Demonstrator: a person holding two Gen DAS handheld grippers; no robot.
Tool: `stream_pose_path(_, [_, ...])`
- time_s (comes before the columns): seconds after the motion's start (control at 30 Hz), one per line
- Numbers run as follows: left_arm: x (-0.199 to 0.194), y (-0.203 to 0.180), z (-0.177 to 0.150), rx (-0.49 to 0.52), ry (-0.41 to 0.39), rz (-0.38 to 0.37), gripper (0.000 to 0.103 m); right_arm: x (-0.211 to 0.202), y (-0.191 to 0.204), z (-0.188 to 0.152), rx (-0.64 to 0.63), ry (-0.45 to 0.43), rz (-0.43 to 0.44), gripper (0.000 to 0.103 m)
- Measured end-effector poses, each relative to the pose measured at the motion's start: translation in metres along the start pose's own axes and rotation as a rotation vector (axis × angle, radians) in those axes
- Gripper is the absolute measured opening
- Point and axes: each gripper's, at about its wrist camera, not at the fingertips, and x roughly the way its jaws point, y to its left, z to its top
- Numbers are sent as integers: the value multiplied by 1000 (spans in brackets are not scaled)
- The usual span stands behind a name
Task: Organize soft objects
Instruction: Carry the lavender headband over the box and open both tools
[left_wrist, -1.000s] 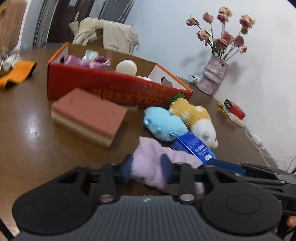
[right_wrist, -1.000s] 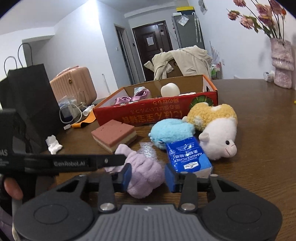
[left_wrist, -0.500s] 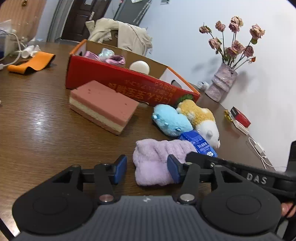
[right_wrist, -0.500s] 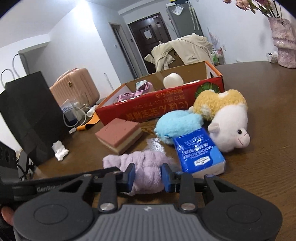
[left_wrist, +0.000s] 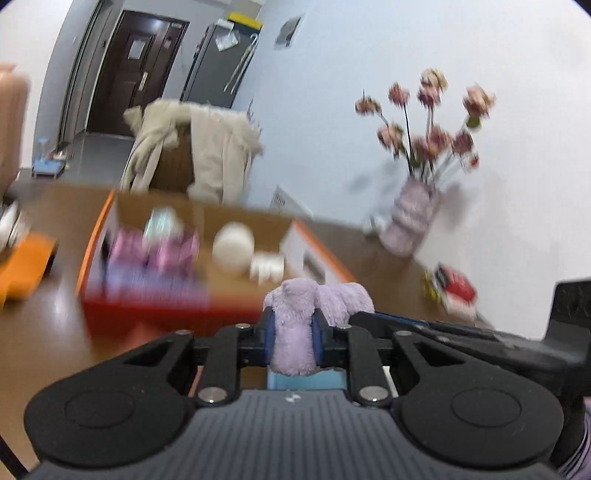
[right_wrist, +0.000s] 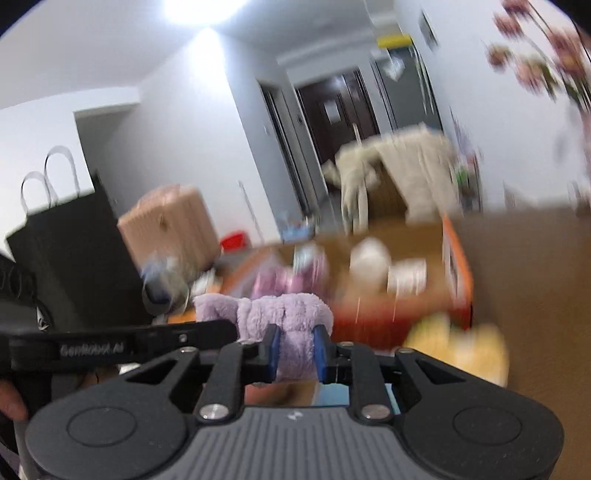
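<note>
Both grippers pinch one fluffy lilac cloth (left_wrist: 295, 332), held up off the table. The left gripper (left_wrist: 293, 341) squeezes one bunched end between its blue pads, jaws closing; the right gripper (right_wrist: 295, 349) clamps the other end the same way, jaws closing too. The cloth is plush and lumpy, folded over itself. Just beyond it stands a red cardboard box (left_wrist: 155, 314), open-topped, holding pink fabric (left_wrist: 155, 251) and a smooth white ball (left_wrist: 233, 247), all blurred. Farther right on the brown wooden table (left_wrist: 48, 332) stands a knobbly pale vase (left_wrist: 410, 221) of dried roses. Behind the box, a cream coat (left_wrist: 207, 147) is draped over a chair.
</note>
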Motion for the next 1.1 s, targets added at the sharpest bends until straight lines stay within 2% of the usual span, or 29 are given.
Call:
stream_pose_path(0.1, [61,0,61,17,11,-45,21,28,-16,54,-66,-81,-94,19])
stream_pose_path(0.17, [107,1,86,15,35,-57,21,52,-29,83,-105,-94,-153,18])
stream_pose_path(0.23, [160,17,104,-54,86,-65,21,85,-46,105,-157,-65,-227,17])
stream_pose_path(0.33, [228,41,111,-161,203,-72,21,138,-71,121,-232,39,-302,17])
stream_pose_path(0.4, [261,52,107,-175,247,-3,23,177,-87,123,-273,133,-329,15])
stream_pose_path(0.47, [284,59,101,-148,306,128,27,209,-96,118,-300,215,-335,8])
stream_pose_path(0.5, [286,62,98,-125,296,167,27,221,-99,115,-305,244,-326,7])
stream_pose_path(0.53, [285,63,97,-104,269,188,36,232,-100,112,-311,268,-323,6])
stream_pose_path(0.57, [282,66,98,-103,251,204,49,240,-101,108,-319,290,-330,10])
stream_pose_path(0.6, [279,69,100,-116,250,208,71,245,-105,106,-310,303,-342,13])
stream_pose_path(0.67, [268,70,104,-124,243,197,70,250,-108,102,-281,328,-338,15])
stream_pose_path(0.7, [262,68,107,-107,245,191,67,248,-110,102,-263,323,-324,15])
stream_pose_path(0.8, [235,55,118,-56,208,193,67,234,-107,108,-231,308,-290,23])
stream_pose_path(0.9, [195,36,131,-3,164,199,68,198,-98,127,-235,244,-299,29])
stream_pose_path(0.97, [161,23,135,46,132,194,68,166,-90,139,-234,203,-280,38])
stream_pose_path(1.0, [141,15,135,80,112,185,69,149,-86,144,-238,181,-274,39])
stream_pose_path(1.07, [102,0,129,159,66,173,73,112,-76,150,-251,127,-266,51])
stream_pose_path(1.1, [82,-6,123,191,43,183,76,94,-70,151,-255,107,-263,53])
